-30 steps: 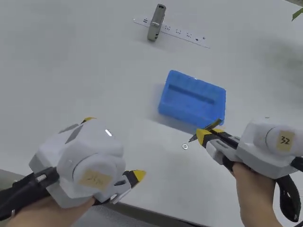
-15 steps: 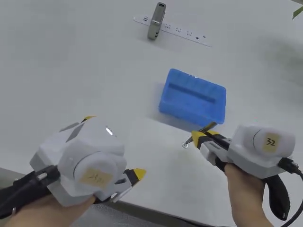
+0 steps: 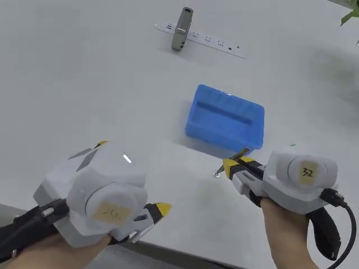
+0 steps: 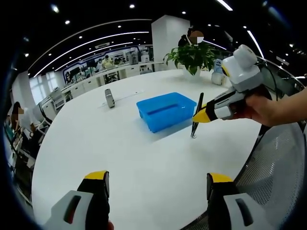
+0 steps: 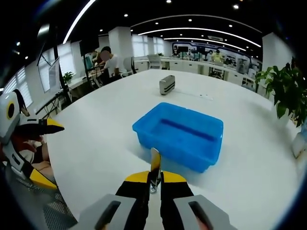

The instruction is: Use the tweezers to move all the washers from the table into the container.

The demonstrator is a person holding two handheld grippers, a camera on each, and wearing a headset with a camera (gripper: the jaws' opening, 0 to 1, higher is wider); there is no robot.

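A small silver washer [image 3: 216,175] lies on the white table just in front of the blue container [image 3: 225,117]. My right gripper [image 3: 233,166] is shut on black tweezers [image 3: 231,159], whose tips point down and touch the table at the washer. In the left gripper view the tweezers [image 4: 196,115] stand nearly upright beside the container [image 4: 165,110]. The right gripper view has the container [image 5: 180,133] straight ahead, past the held tweezers [image 5: 155,162]. My left gripper [image 4: 158,181] hangs open with nothing in it over the near table edge, well left of the washer.
A white power strip [image 3: 208,40] and an upright grey block [image 3: 182,27] sit at the far side of the table [image 3: 84,84]. The table's front edge runs just below both grippers. Potted plants [image 4: 194,56] stand to the right.
My right gripper has moved left and lower, and the tweezer tips have come down to the washer. The left gripper has held its place.
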